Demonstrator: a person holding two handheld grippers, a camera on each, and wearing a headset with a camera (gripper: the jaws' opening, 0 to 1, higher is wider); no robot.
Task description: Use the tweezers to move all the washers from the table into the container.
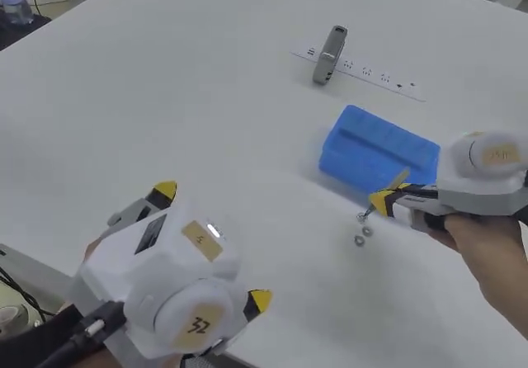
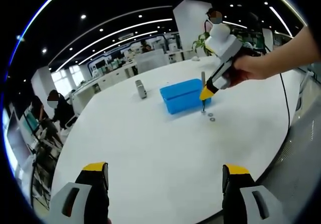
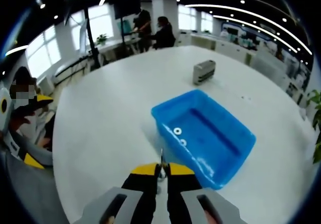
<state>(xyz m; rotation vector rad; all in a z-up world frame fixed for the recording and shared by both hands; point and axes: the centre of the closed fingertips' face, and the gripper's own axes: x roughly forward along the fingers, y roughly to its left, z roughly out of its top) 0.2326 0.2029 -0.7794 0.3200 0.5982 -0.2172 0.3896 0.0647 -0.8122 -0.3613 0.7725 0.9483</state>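
While my right claw (image 3: 161, 171) clamps the tweezers (image 3: 161, 157), the light, slick washers (image 1: 361, 236), six o'clock of the container (image 1: 375, 149), likely want rim pinching.

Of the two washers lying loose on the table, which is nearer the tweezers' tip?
The washer nearer the blue container, just below the tweezers tip in the head view; the other washer lies beyond it, toward the person.
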